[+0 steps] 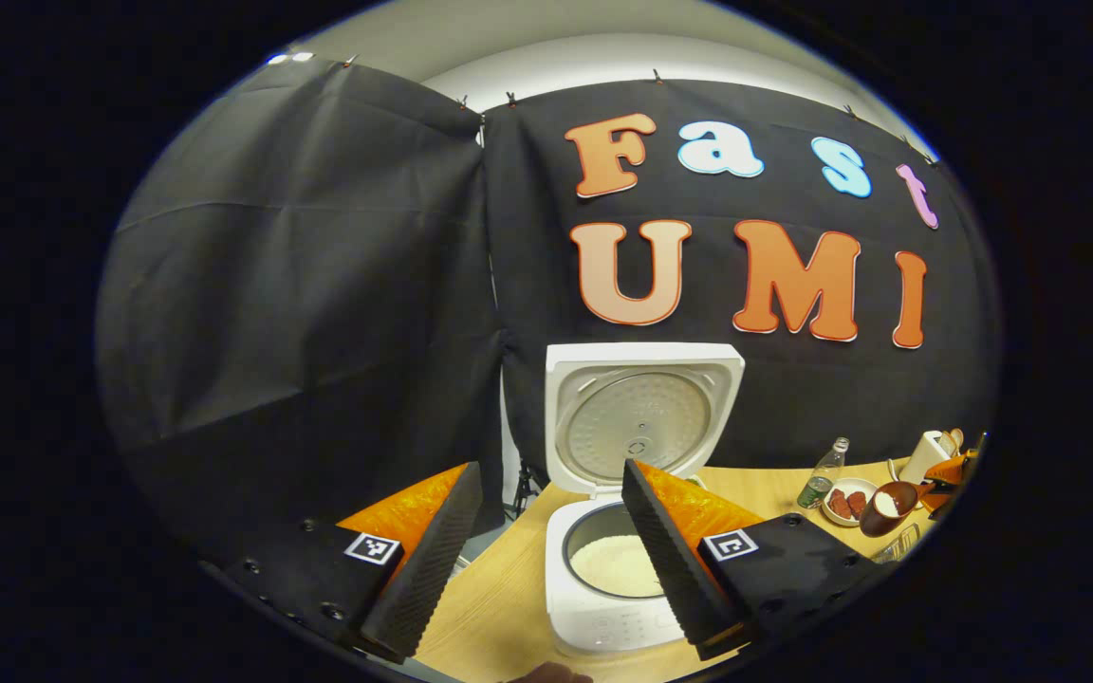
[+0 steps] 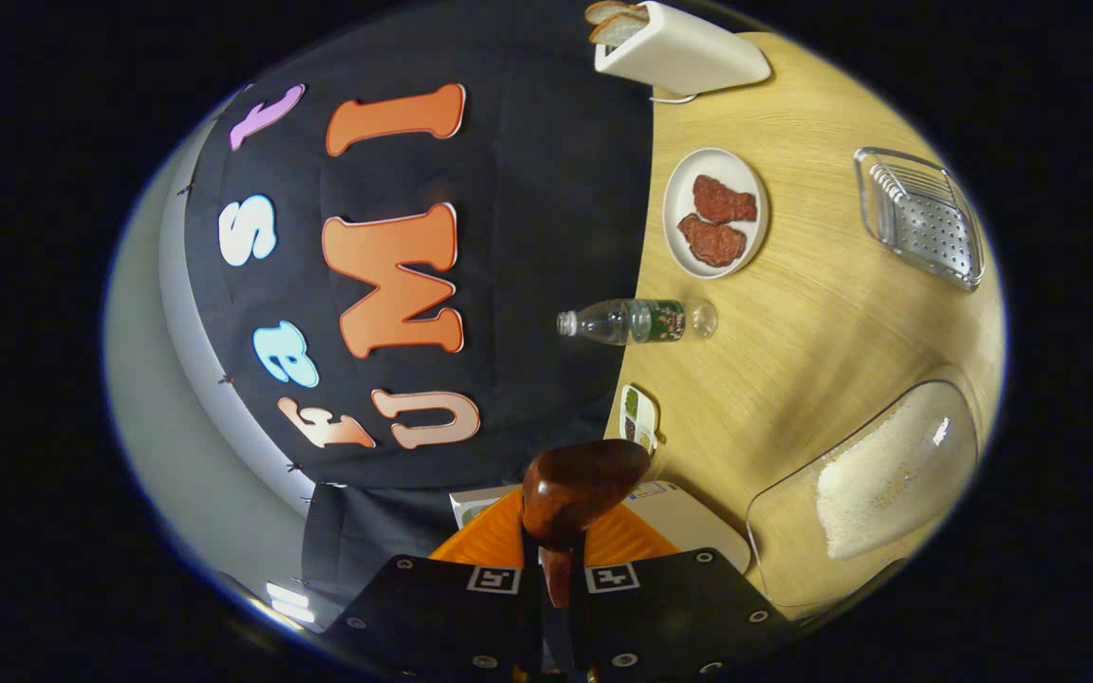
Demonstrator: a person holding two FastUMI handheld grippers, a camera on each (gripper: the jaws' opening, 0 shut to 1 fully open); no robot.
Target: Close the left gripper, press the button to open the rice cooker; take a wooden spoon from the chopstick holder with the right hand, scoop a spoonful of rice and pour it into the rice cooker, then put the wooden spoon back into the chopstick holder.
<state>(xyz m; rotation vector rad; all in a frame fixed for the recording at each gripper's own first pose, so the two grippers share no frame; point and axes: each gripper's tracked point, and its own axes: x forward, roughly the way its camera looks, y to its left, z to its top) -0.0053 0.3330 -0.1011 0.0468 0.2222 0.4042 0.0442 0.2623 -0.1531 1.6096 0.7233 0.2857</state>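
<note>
With the rice cooker already open and holding rice, the right gripper is pinching the wooden spoon, rolled sideways, apparently pouring; left gripper is idling spread, spoon return pending.

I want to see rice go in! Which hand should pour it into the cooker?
Right: the right gripper is shut on the wooden spoon; the left gripper hangs open, empty, by the open rice cooker.

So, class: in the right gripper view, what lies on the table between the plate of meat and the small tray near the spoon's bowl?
In the right gripper view, a plastic bottle lies between the plate and the small tray.
</note>
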